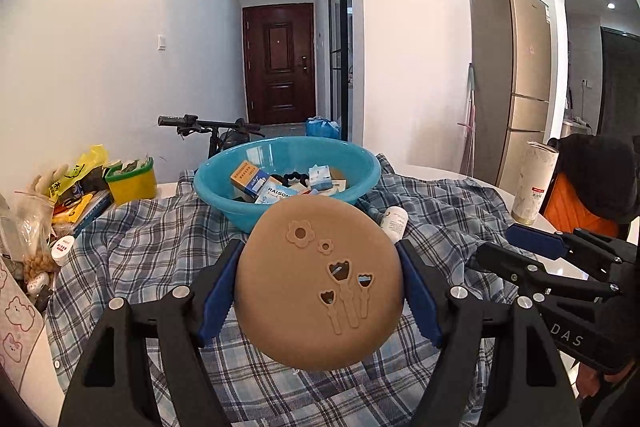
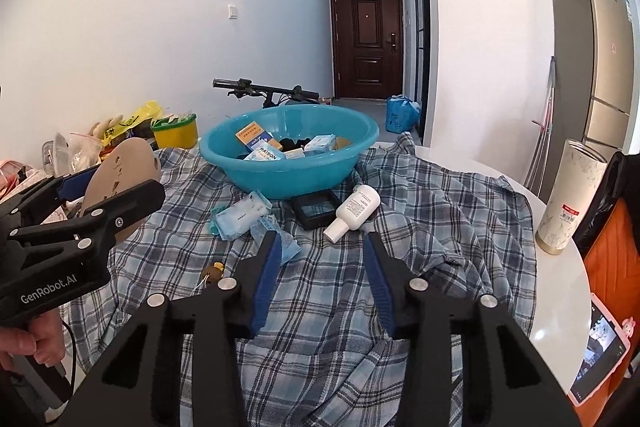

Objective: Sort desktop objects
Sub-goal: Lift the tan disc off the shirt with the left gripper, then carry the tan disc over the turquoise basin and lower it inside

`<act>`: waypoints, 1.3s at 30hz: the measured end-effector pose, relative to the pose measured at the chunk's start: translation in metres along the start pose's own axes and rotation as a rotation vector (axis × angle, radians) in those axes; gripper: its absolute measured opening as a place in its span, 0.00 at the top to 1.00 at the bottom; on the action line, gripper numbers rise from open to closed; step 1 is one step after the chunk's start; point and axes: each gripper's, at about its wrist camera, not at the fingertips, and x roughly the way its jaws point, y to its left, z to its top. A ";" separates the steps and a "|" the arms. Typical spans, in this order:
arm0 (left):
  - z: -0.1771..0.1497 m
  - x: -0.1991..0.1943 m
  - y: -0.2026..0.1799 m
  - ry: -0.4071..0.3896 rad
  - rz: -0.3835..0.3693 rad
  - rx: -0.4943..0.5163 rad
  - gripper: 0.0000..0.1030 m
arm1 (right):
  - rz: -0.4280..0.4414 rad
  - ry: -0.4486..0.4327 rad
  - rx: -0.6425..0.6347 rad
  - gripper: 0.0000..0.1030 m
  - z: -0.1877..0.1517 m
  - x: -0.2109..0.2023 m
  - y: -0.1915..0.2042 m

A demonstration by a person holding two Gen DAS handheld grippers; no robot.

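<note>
My left gripper (image 1: pixel 320 291) is clamped on a tan round disc (image 1: pixel 318 283), its blue pads pressing the disc's left and right edges. The disc is held upright above the plaid cloth (image 1: pixel 152 251), near side of the blue basin (image 1: pixel 240 211). Its face carries raised flower shapes and tulip-shaped cut-outs. In the right wrist view the same disc (image 2: pixel 120 179) appears edge-on at far left, with "GenRobot.AI" legible on the left gripper's body.

My right gripper (image 2: pixel 320 267) is empty — jaws spread wide over the cloth. Its body reads "DAS" in the left wrist view, partly cut off.

The basin (image 2: pixel 288 179) sits at the far centre of the table and holds small boxes; one box (image 2: pixel 266 154) reads "RAISON". Just near the basin on the cloth lie a white bottle (image 2: pixel 354 211) on its side with unreadable print, a black square case (image 2: pixel 314 207) touching it, and pale blue packets (image 2: pixel 240 215). A white cylinder (image 2: pixel 568 195) with a red label stands at the right.
</note>
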 end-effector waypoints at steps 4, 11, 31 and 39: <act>0.010 -0.001 0.000 -0.021 -0.005 -0.004 0.25 | 0.010 -0.017 -0.031 0.66 0.013 0.004 0.003; 0.036 0.009 0.010 -0.043 0.007 -0.019 0.25 | 0.007 -0.072 -0.042 0.66 0.046 0.006 0.003; 0.102 0.038 0.026 -0.082 0.009 -0.043 0.24 | 0.040 -0.132 -0.036 0.66 0.127 0.034 0.002; 0.118 0.098 0.042 -0.048 0.003 -0.065 0.24 | 0.038 -0.099 -0.046 0.66 0.150 0.081 -0.001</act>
